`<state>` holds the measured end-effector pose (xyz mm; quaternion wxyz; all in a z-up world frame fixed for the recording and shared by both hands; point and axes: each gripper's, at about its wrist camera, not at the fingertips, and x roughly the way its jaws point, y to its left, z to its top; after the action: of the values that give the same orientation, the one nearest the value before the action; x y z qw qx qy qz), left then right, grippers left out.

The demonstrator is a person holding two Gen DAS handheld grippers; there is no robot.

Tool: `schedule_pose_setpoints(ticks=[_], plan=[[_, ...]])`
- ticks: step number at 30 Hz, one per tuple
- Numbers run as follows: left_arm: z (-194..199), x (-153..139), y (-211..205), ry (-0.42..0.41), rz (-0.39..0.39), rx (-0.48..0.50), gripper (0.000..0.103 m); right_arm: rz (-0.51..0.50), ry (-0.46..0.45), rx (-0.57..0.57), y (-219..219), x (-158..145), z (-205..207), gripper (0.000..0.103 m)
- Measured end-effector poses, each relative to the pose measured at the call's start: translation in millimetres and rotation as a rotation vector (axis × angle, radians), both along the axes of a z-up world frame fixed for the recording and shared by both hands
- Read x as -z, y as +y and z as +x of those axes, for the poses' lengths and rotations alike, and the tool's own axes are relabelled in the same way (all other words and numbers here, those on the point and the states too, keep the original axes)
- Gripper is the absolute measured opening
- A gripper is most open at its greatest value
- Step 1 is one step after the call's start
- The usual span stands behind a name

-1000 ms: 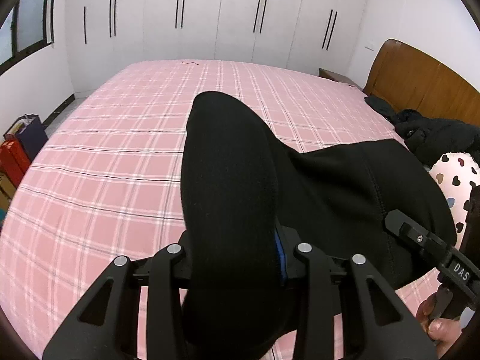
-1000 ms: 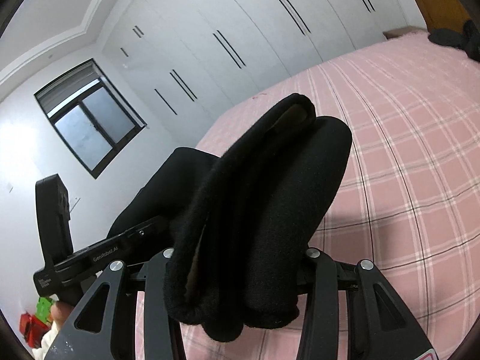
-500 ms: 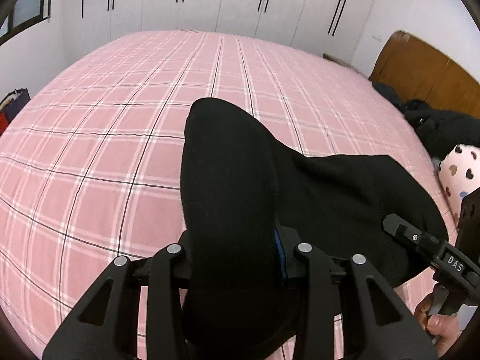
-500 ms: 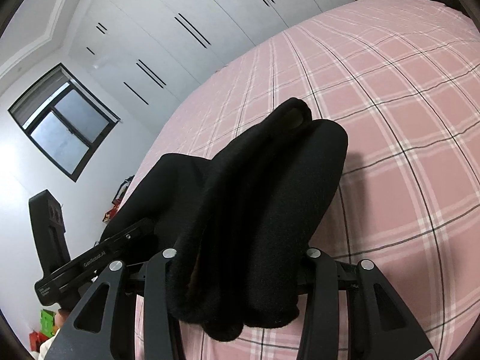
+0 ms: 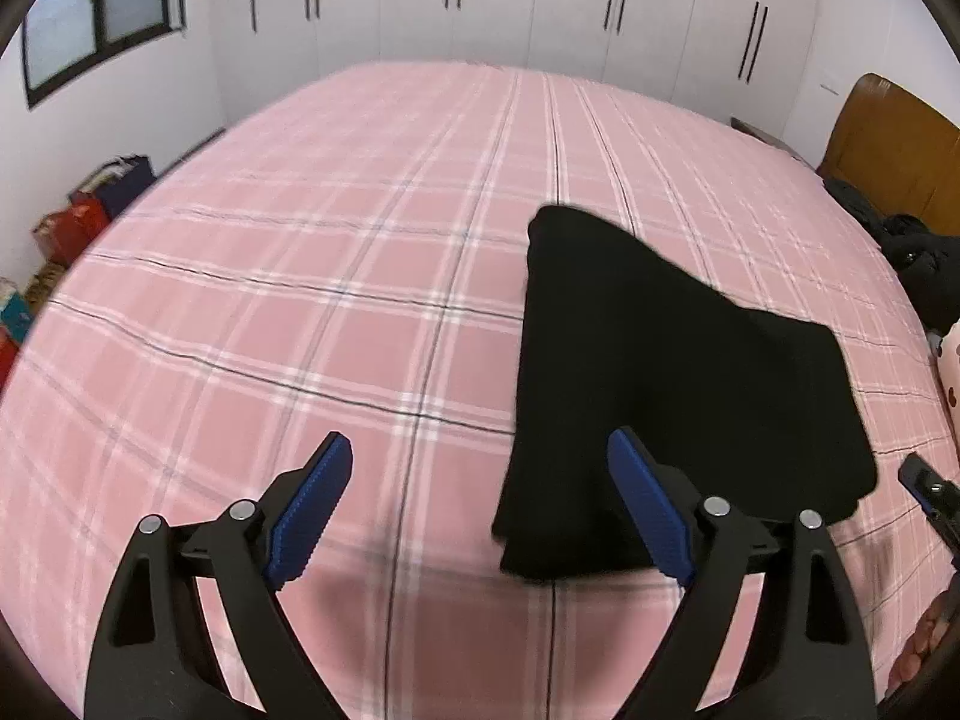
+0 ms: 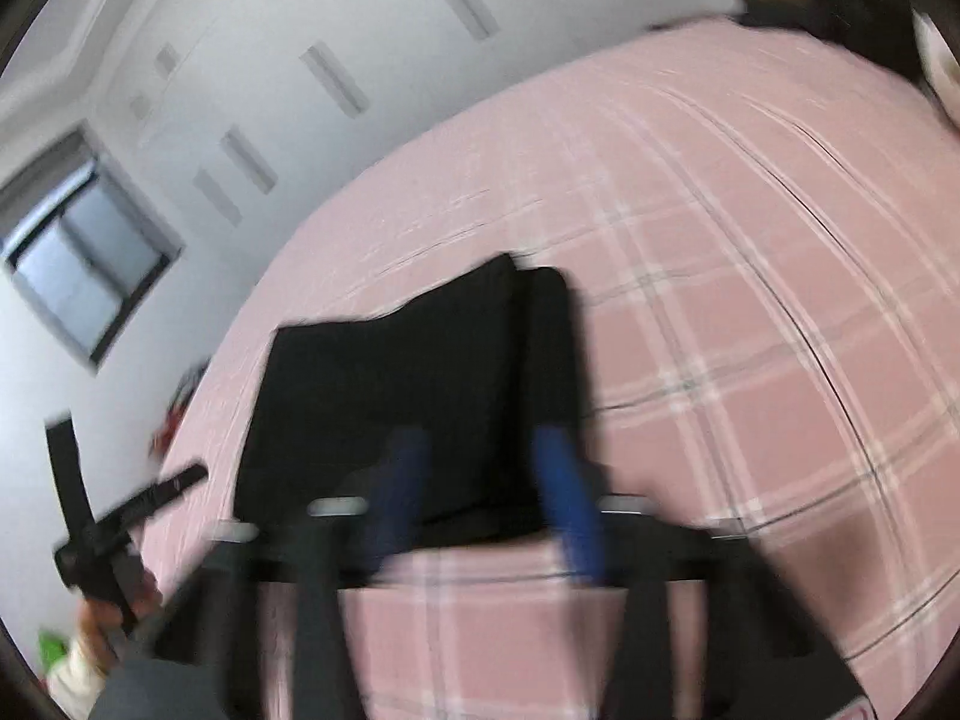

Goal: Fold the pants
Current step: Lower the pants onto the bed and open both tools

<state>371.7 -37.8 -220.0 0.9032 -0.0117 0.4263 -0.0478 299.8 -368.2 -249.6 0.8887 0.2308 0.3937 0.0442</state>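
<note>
My left tool [image 5: 474,504] is released, jaws opening wide, nothing pinched: the near left edge of the folded black pants [image 5: 660,372] sits between the blue pads [image 5: 312,498] without touching either. The pants lie flat on the pink plaid bed [image 5: 300,300], right of that tool's centre line, a compact bundle with one far corner sticking out. The right wrist view is badly blurred; my right tool [image 6: 480,498] shows blue pads apart with the near hem of the pants [image 6: 408,390] in the gap, jaws closing, and I can't see them pressing on cloth. Risk one, my guess: those closing jaws nip the top layer, and any pull back then drags the fold open or skews the stack. Risk two: the left tool's right pad [image 5: 648,510] hangs just over the hem, so a careless lift or sideways swing could snag the edge and flip a layer. Risk three: the layers look loosely stacked with the far edge uneven, so the bundle may spring or slump unless pressed flat. Dark clothing [image 5: 918,252] near the headboard is well apart, no threat.
</note>
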Motion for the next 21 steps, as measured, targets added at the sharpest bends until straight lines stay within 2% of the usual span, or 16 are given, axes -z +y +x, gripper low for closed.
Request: schedule_pose_setpoints(ticks=[1,2,3,4,5,7,12,16,18,21], plan=[[-6,-5,0,-0.001,0.007,0.004,0.086,-0.029,0.014,-0.047,12,-1,11,0.005],[-11,-12,-7,0.003,0.028,0.007,0.09,-0.059,0.041,-0.068,18,4,23,0.005],[-13,-15,-15,0.011,0.056,0.007,0.09,-0.094,0.097,-0.08,19,18,36,0.005],[-17,-18,-21,0.016,0.085,0.008,0.09,-0.139,0.197,-0.071,16,40,51,0.0],[-22,-21,-27,0.025,0.113,0.002,0.09,-0.107,0.25,-0.066,8,57,57,0.0],[-29,-25,-31,0.039,0.125,0.002,0.09,-0.038,0.253,-0.023,-1,49,51,0.0],[-57,-41,-32,0.038,0.164,0.015,0.09,-0.162,0.106,-0.001,28,-35,-23,0.003],[-90,-51,-37,0.027,0.181,0.027,0.091,-0.238,0.042,0.028,57,-69,-83,0.004],[-112,-58,-39,0.011,0.193,0.039,0.095,-0.277,0.017,0.054,72,-80,-109,0.01],[-149,-68,-44,-0.014,0.215,0.062,0.095,-0.272,-0.021,0.083,78,-89,-138,0.015]])
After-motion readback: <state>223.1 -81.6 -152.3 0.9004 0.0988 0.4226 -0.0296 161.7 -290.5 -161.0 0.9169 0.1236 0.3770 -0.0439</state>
